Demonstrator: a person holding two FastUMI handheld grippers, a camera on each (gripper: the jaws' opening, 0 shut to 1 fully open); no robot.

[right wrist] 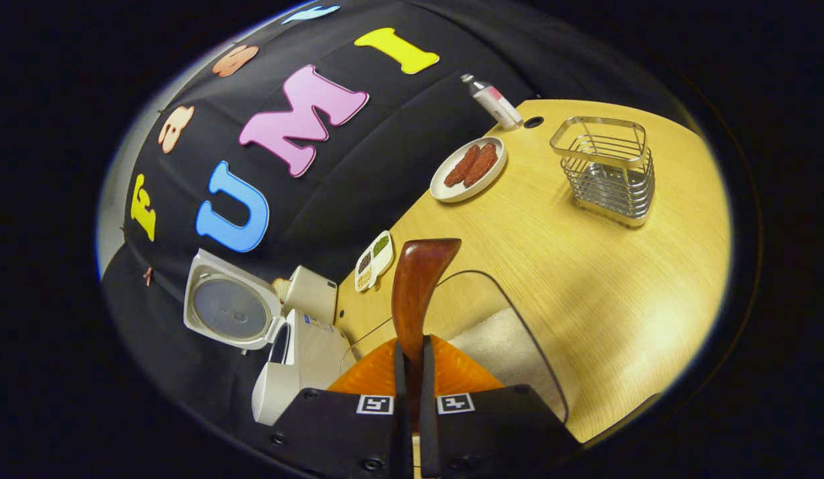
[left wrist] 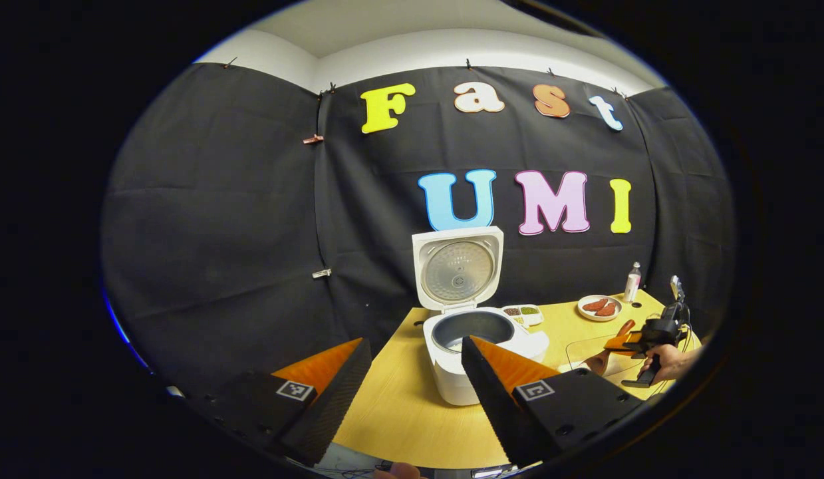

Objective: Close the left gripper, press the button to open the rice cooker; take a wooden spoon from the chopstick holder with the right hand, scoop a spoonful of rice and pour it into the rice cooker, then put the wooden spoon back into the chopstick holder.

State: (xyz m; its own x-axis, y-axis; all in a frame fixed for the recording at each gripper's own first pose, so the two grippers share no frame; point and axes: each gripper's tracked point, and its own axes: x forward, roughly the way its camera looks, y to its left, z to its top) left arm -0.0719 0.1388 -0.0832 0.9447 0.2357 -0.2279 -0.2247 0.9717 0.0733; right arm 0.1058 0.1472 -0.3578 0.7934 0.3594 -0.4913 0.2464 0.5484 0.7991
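The white rice cooker (left wrist: 451, 372) stands on the wooden table (left wrist: 398, 412) with its lid (left wrist: 458, 269) raised and the inner pot (left wrist: 471, 329) exposed. My left gripper (left wrist: 417, 342) hovers in front of it, open and holding nothing. My right gripper (right wrist: 412, 349) is shut on the handle of the wooden spoon (right wrist: 417, 286), which points out over a clear container (right wrist: 518, 313) holding white rice (right wrist: 495, 339). In the left gripper view a hand holds the right gripper (left wrist: 634, 340) with the spoon (left wrist: 626, 326), to the right of the cooker. The wire chopstick holder (right wrist: 608, 169) stands farther off.
A white plate (right wrist: 451, 189) with red-brown pieces, a small bottle (right wrist: 491, 100) and a small tray of beans (right wrist: 375, 256) line the table's back edge. In the right gripper view the cooker (right wrist: 305, 352) lies to the left of the rice container. A black cloth wall backs the table.
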